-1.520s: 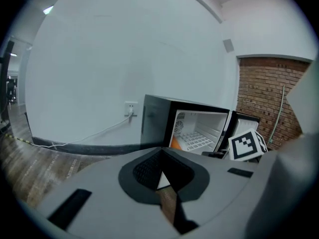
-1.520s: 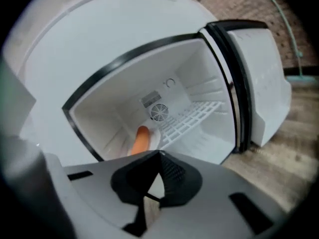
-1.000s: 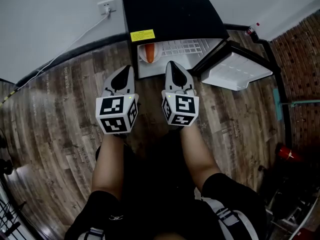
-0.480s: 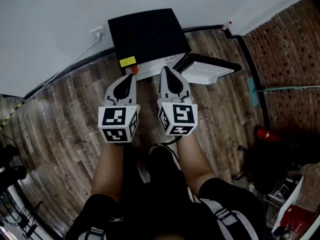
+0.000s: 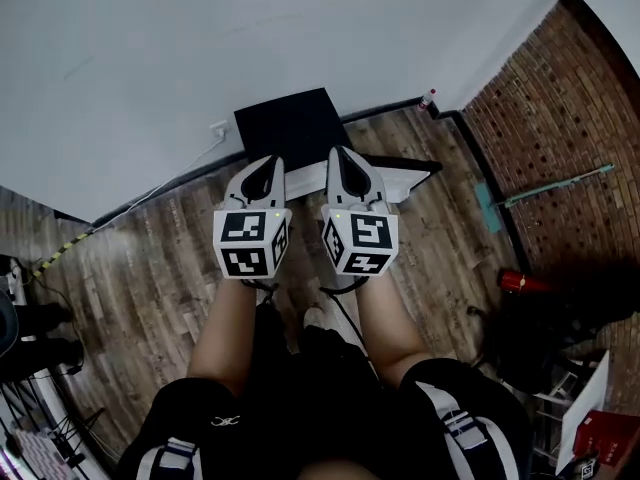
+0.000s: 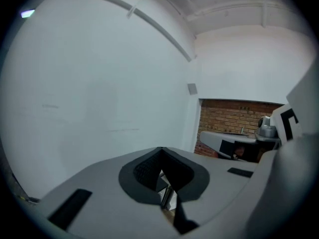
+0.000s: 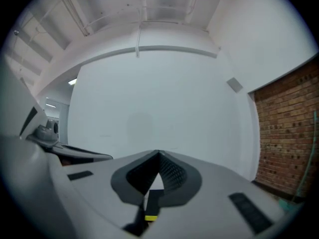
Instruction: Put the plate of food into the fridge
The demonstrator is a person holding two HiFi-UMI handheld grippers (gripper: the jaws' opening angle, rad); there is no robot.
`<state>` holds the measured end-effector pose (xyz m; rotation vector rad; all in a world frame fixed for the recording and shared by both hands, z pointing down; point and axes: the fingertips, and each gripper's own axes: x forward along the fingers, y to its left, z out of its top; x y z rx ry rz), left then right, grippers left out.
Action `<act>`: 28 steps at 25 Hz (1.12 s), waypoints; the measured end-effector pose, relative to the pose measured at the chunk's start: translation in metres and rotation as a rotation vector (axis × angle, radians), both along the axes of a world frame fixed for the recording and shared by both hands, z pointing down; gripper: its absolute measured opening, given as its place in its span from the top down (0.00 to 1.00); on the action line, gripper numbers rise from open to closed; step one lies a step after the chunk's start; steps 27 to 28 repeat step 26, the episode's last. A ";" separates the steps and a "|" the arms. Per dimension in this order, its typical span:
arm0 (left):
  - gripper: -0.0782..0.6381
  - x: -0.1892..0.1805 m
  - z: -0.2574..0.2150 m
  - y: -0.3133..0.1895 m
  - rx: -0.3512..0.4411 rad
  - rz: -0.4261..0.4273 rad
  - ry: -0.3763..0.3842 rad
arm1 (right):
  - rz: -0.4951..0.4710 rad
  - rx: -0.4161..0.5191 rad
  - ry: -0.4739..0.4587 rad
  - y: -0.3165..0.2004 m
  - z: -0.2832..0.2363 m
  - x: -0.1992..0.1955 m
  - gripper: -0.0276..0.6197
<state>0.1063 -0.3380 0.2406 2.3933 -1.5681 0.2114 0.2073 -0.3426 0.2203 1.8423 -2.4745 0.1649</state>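
Two grippers up in front of me, both empty. Left gripper [image 5: 268, 164] has its jaws pinched together w/ nothing between them, and its own view just shows the tips meeting against the white wall [image 6: 99, 83]. Right gripper [image 5: 345, 156] is the same: jaws fully closed, no load, pointing at bare wall and ceiling.

Small black box fridge [image 5: 290, 126] sits on the wood-plank floor [image 5: 150, 258], back against the wall. Its door [image 5: 405, 173] is swung open to the right, white inner face up. Both grippers hang well above it and near each other, side by side.

Plate of food: not in sight anywhere. Neither gripper carries it, none on the floor that I can see, and the fridge opening is hidden behind the gripper bodies in the head view. Can't confirm it's inside.

My read: either the plate is already in and I'm at the close-up stage, or it's not fetched yet. Empty closed jaws plus an open door lean me toward the first, but that's a guess.

Next move, imo:
- Tip the head view down and clear the grippers aside to check the fridge interior.
- If the plate is in there, bring the right gripper low to the door's free edge and push it round to the left until it seats. No grip needed, closed jaws are fine for a push.
- Approach has to be low, bc the fridge sits on the floor.
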 end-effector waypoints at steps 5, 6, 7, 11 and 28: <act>0.90 0.008 -0.051 0.027 0.053 -0.052 0.022 | -0.021 0.051 -0.002 0.030 -0.059 0.012 0.94; 0.90 0.008 -0.060 0.030 0.063 -0.058 0.036 | -0.031 0.065 -0.005 0.033 -0.069 0.013 0.94; 0.90 0.009 -0.067 0.032 0.069 -0.060 0.045 | -0.040 0.077 -0.009 0.035 -0.076 0.013 0.94; 0.90 0.013 -0.086 0.034 0.087 -0.064 0.051 | -0.068 0.102 -0.019 0.037 -0.095 0.017 0.94; 0.90 0.042 -0.093 0.039 0.110 -0.101 0.025 | -0.120 0.113 -0.007 0.039 -0.097 0.037 0.94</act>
